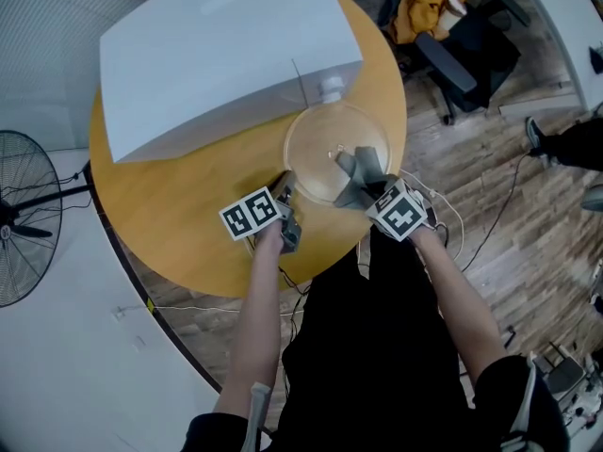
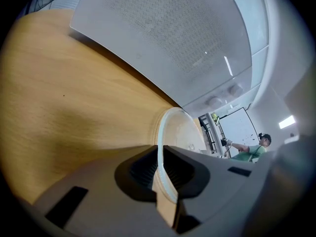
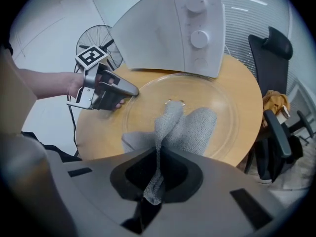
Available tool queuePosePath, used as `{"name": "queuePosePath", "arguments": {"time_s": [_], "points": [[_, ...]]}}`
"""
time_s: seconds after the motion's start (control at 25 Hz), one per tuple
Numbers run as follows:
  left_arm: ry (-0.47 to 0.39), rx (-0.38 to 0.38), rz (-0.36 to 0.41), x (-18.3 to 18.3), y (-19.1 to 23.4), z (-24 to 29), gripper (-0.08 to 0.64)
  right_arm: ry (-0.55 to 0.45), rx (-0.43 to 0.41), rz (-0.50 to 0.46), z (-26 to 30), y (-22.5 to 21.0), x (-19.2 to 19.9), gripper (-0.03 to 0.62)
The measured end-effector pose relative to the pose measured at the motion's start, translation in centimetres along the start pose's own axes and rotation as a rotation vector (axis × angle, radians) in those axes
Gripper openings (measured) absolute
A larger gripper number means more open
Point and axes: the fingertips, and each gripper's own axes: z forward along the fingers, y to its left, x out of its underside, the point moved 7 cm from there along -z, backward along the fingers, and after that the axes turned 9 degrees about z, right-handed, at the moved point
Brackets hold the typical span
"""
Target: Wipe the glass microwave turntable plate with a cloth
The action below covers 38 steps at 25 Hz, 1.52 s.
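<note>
The clear glass turntable plate point(image 1: 320, 144) lies on the round wooden table point(image 1: 179, 215) in front of the white microwave point(image 1: 217, 50). My left gripper point(image 1: 286, 196) is shut on the plate's near-left rim point(image 2: 160, 152), which runs edge-on between its jaws. My right gripper point(image 1: 363, 188) is shut on a grey cloth point(image 3: 185, 130). The cloth spreads over the near part of the plate point(image 3: 224, 100). In the right gripper view the left gripper point(image 3: 133, 89) shows at the plate's left edge.
The microwave point(image 3: 187, 23) stands close behind the plate, its two knobs facing it. A standing fan point(image 1: 24, 215) is on the floor at left. An office chair point(image 1: 462, 40) with a yellow garment stands beyond the table at right. Cables lie on the floor near my feet.
</note>
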Motion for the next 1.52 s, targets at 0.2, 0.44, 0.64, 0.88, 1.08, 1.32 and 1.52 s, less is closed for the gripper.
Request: {"name": "queuePosePath", "arguments": {"time_s": [0.2, 0.44, 0.64, 0.88, 1.08, 1.32, 1.52], "points": [[-0.005, -0.006, 0.008, 0.0, -0.1, 0.0, 0.031, -0.018, 0.056, 0.026, -0.9, -2.2, 0.0, 0.025], [-0.005, -0.011, 0.011, 0.1, -0.2, -0.1, 0.031, -0.042, 0.128, 0.033, -1.5, -4.7, -1.0, 0.025], [-0.005, -0.015, 0.017, 0.2, -0.3, -0.1, 0.031, -0.055, 0.206, -0.008, -1.6, -6.2, -2.4, 0.025], [0.001, -0.022, 0.043, 0.2, -0.5, 0.0, 0.032, -0.079, 0.275, -0.024, -1.2, -8.0, -4.8, 0.025], [0.002, -0.018, 0.041, 0.1, -0.4, 0.0, 0.032, -0.11, 0.307, -0.029, -0.7, -8.9, -7.1, 0.025], [0.003, -0.018, 0.042, 0.2, -0.5, 0.0, 0.032, -0.127, 0.331, -0.049, 0.1, -9.3, -9.8, 0.025], [0.004, -0.016, 0.04, 0.1, -0.5, 0.0, 0.032, -0.177, 0.334, -0.07, 1.2, -9.0, -11.8, 0.026]]}}
